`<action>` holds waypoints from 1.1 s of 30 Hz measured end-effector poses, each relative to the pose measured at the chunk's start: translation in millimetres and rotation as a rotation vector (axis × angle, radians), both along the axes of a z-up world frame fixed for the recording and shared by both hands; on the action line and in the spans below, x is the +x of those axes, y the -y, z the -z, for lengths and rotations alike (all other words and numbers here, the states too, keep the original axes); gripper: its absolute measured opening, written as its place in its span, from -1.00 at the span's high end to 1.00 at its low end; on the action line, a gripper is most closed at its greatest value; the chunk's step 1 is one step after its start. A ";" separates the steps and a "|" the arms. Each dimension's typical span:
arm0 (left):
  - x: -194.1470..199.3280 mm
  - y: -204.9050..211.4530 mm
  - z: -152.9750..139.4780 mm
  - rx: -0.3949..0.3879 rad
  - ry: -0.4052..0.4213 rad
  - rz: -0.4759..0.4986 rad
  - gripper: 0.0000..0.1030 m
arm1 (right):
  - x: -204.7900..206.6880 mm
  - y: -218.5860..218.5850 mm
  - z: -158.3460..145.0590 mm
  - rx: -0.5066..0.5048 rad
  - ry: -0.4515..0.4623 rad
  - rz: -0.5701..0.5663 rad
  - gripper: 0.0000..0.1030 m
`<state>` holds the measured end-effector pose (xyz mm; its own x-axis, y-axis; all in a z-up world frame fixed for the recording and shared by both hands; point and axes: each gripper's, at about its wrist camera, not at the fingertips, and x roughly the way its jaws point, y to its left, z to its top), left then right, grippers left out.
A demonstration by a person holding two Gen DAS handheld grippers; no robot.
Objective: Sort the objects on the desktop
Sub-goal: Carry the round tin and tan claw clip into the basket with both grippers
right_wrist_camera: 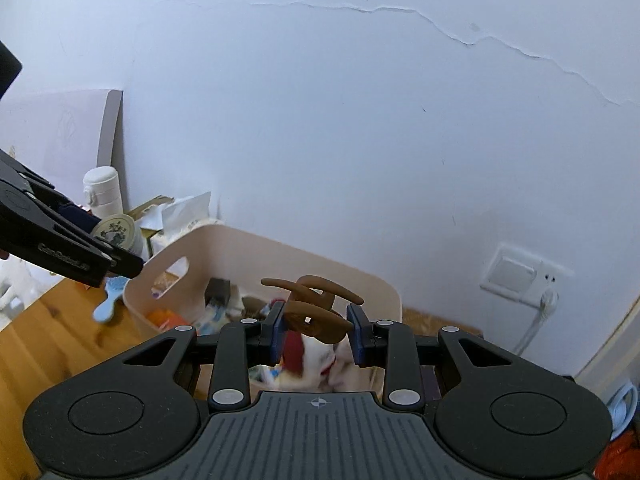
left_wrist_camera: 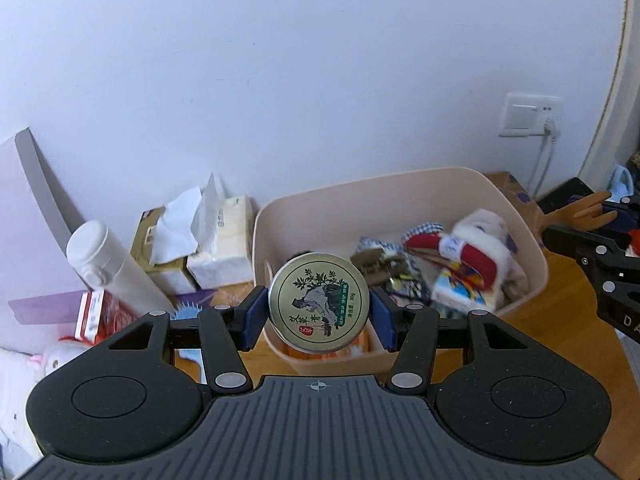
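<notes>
My left gripper (left_wrist_camera: 319,314) is shut on a round metal tin (left_wrist_camera: 319,303) with a green plant picture on its lid, held above the near rim of a pale pink storage bin (left_wrist_camera: 400,192). The bin holds several items, among them a red and white plush (left_wrist_camera: 476,258). My right gripper (right_wrist_camera: 319,330) is shut on a brown hair claw clip (right_wrist_camera: 316,308), held above the same bin (right_wrist_camera: 280,248). The left gripper and tin (right_wrist_camera: 116,232) show at the left of the right wrist view. The right gripper and clip (left_wrist_camera: 576,212) show at the right edge of the left wrist view.
Left of the bin stand tissue boxes (left_wrist_camera: 208,240), a white bottle (left_wrist_camera: 108,264), a blue hairbrush (right_wrist_camera: 106,308) and red packaging (left_wrist_camera: 94,312) on the wooden desk (left_wrist_camera: 568,320). A wall socket with a plug (left_wrist_camera: 532,120) is on the white wall behind.
</notes>
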<state>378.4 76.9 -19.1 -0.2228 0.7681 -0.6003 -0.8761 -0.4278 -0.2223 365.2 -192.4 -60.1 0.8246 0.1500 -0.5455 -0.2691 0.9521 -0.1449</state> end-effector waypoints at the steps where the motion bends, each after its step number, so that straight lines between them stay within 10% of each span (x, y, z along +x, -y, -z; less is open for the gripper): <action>1: -1.8 -4.7 1.1 -0.004 0.001 -0.004 -0.07 | 3.5 -1.8 -0.5 -0.001 0.000 -0.003 0.43; 24: -14.3 -83.5 65.0 -0.173 0.125 -0.006 -0.08 | 74.5 -35.2 54.6 -0.031 -0.154 -0.135 0.42; 33: -16.7 -74.2 59.8 -0.147 0.144 -0.013 -0.39 | 70.5 -36.1 51.3 -0.027 -0.160 -0.109 -0.14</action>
